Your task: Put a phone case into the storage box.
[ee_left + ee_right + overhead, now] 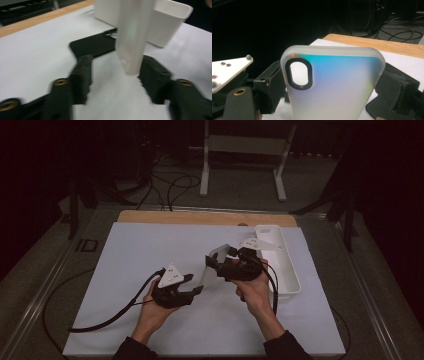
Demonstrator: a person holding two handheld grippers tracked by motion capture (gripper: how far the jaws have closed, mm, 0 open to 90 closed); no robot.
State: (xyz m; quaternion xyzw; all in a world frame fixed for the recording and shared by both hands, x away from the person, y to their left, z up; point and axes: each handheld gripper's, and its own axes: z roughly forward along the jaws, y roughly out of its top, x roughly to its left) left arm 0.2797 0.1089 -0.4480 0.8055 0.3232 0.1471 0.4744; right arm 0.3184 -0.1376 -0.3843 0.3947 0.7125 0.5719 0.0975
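A frosted translucent phone case [337, 82] with a black-rimmed camera cutout stands upright between the jaws of my right gripper [332, 87], which is shut on its two long edges. In the high view that gripper [215, 268] holds the case [216, 256] above the middle of the white mat. My left gripper [195, 286] lies just left of it, jaws pointing right. Its jaws stand open around the case's lower end [132, 42], which sits close to the right-hand jaw; the left-hand jaw is well apart. A flat black phone case [92, 45] lies on the mat behind.
A white rectangular tray [286, 270] sits on the mat's right side, close behind my right gripper, and also rises behind the case in the left gripper view [170, 22]. The white mat [145, 245] covers a wooden table top. Cables trail off left and down.
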